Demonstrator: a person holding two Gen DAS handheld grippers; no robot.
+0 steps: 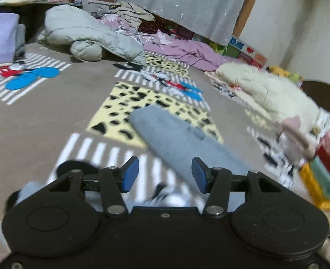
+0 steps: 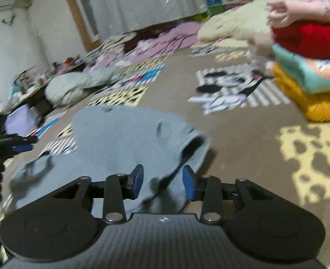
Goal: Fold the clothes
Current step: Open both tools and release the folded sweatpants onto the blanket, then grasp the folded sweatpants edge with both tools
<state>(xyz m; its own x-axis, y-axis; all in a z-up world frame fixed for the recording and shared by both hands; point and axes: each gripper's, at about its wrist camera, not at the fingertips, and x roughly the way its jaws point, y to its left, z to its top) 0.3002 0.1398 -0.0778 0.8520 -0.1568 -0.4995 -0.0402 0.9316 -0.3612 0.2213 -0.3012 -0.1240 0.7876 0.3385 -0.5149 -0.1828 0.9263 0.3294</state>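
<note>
Two grippers stand part-open and empty: grey garment (image 2: 124, 139) lies directly ahead of right gripper (image 2: 162, 185), nearer than left gripper (image 1: 165, 174), long axis running away leftward

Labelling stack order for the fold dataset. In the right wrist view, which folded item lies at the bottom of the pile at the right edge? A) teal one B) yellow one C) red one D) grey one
B: the yellow folded item rests on the brown patterned rug, with the teal folded item on it and the red folded item above that.
</note>
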